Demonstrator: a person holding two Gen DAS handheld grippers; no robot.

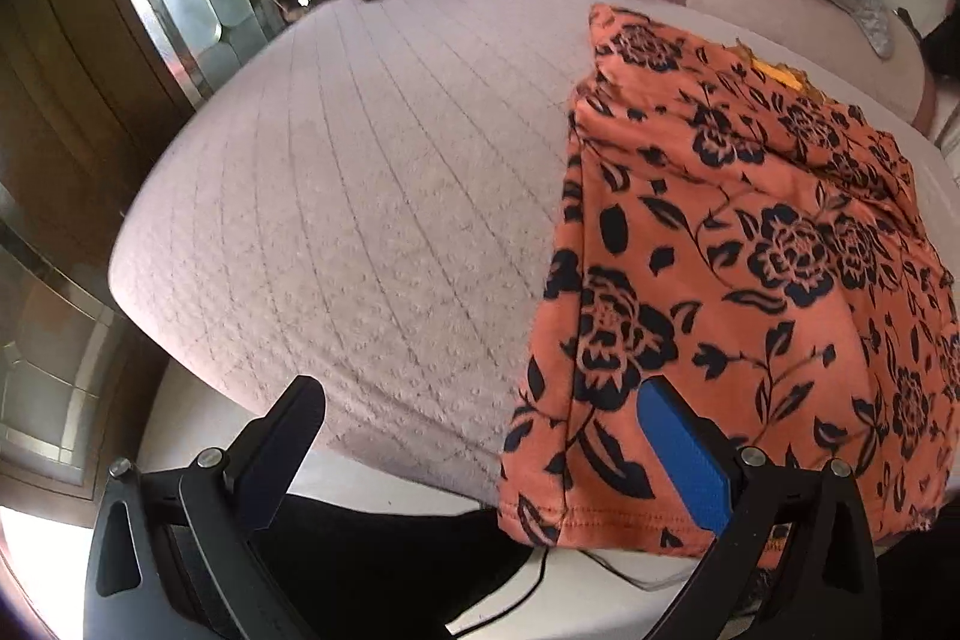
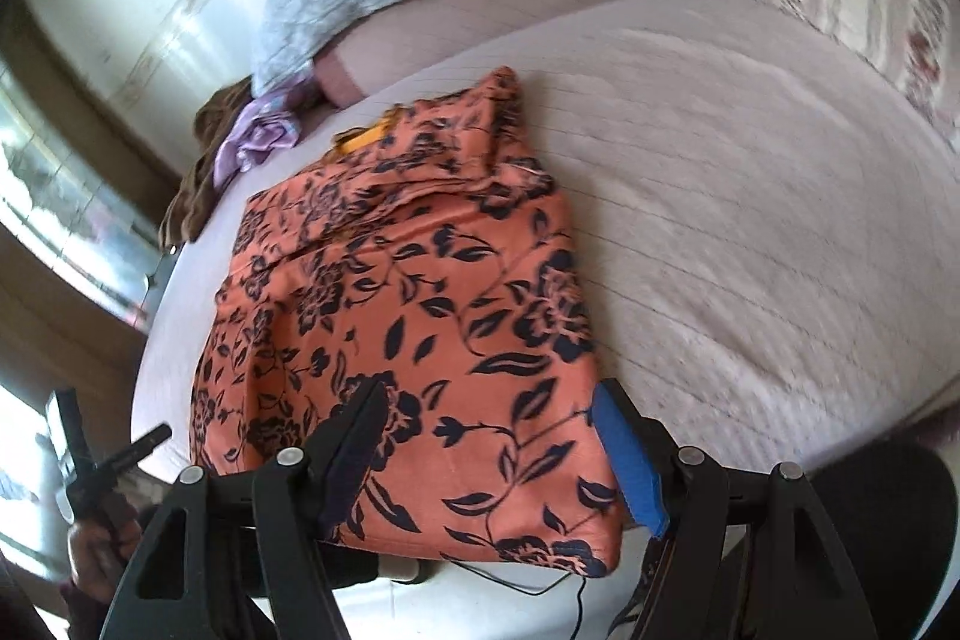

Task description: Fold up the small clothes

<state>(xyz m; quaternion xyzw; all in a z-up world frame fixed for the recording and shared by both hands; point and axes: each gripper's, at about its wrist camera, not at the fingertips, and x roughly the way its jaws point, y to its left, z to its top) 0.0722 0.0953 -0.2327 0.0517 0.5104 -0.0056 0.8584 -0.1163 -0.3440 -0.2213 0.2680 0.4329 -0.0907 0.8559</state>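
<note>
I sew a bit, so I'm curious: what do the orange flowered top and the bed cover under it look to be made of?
The orange flowered top looks like a thin, soft knit, perhaps jersey: it drapes limply, and its hem shows stitched rows. The bed cover looks like quilted, matte, slightly nubbly cloth, with stitched lines crossing it. The exact fibre of either cannot be told.

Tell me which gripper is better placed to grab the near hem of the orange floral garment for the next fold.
Right, probably. The right gripper stands open right over the orange floral garment, near hem between its fingers. The left gripper is open too, but mostly over bare bedspread beside the garment's side edge.
</note>
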